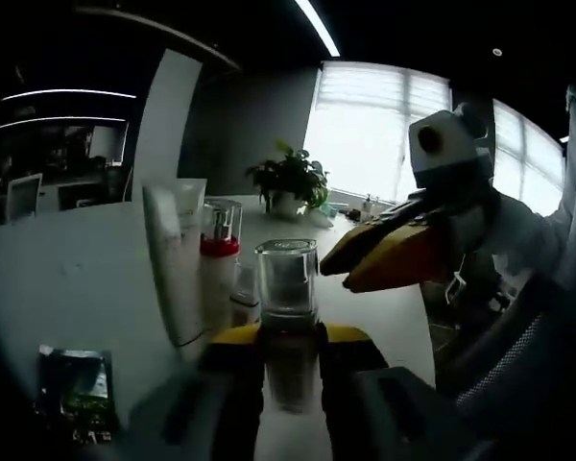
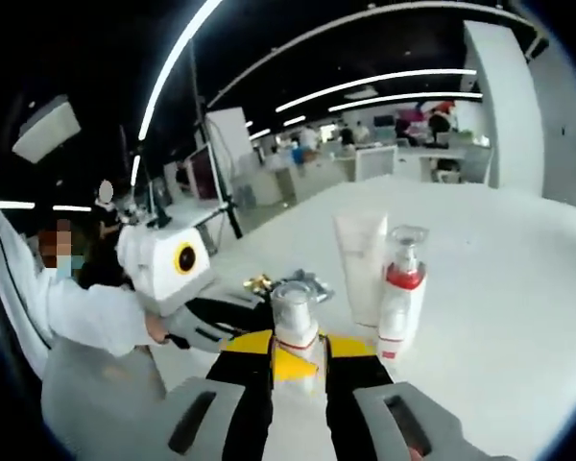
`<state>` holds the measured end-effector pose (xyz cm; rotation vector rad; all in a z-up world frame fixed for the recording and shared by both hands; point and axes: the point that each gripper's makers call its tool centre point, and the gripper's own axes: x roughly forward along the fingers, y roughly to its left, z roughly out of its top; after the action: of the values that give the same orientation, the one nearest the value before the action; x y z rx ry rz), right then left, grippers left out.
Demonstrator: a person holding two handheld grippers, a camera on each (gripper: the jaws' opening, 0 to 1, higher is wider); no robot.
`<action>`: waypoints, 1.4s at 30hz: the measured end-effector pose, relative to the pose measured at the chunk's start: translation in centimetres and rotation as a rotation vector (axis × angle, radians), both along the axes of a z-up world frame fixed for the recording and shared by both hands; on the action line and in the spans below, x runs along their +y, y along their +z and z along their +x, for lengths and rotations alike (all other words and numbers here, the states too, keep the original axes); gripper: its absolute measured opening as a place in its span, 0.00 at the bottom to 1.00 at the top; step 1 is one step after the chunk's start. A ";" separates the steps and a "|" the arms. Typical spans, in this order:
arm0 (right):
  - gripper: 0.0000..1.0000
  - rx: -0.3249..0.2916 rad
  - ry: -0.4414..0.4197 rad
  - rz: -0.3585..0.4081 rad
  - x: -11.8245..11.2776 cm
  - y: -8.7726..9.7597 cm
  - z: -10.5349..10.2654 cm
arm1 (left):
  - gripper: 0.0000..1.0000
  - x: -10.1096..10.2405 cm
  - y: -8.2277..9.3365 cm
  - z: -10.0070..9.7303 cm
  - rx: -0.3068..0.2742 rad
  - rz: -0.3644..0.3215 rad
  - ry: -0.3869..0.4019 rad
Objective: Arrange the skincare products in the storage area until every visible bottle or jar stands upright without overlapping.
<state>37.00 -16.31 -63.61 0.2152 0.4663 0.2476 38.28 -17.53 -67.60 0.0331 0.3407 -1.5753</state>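
My left gripper (image 1: 288,370) is shut on a small bottle (image 1: 287,307) with a clear cap, held upright above the white table (image 1: 67,279). From the right, my right gripper (image 1: 336,272) reaches in with its yellow jaws a little apart, tips beside the cap. In the right gripper view the same bottle (image 2: 296,331) shows a red band and stands in the gap of my right gripper (image 2: 298,384), while the left gripper (image 2: 254,327) comes in from the left. A white tube (image 1: 171,269) (image 2: 360,264), a red-collared pump bottle (image 1: 219,259) (image 2: 401,293) and a small low bottle (image 1: 242,296) stand upright close together.
A dark green sachet (image 1: 74,389) lies on the table near the left edge. A potted plant (image 1: 290,182) stands at the far side by the window. A person's white sleeve (image 2: 72,307) and a mesh chair (image 1: 518,346) are close by. Desks fill the background.
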 end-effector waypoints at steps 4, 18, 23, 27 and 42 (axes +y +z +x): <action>0.11 -0.015 -0.040 -0.062 -0.3 0.3 0.6 | 0.16 -0.2 -0.4 0.3 -0.023 0.007 0.010; 0.13 0.040 -0.117 -0.156 -0.1 -1.8 2.0 | 0.16 -0.9 -0.9 0.3 -0.056 -0.024 0.025; 0.11 0.050 -0.135 -0.153 -0.4 -2.2 2.2 | 0.16 -1.0 -1.3 0.4 -0.054 -0.025 0.021; 0.11 0.057 -0.145 -0.157 -0.7 -2.7 2.4 | 0.16 -1.1 -1.7 0.5 -0.086 -0.011 0.010; 0.10 0.037 -0.213 -0.198 -2.0 -3.4 3.1 | 0.17 -2.2 -2.5 1.3 -0.150 -0.035 -0.014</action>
<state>40.11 -18.28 -67.04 0.0751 0.4973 -0.0113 39.54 -19.69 -70.11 0.1260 0.1957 -1.5823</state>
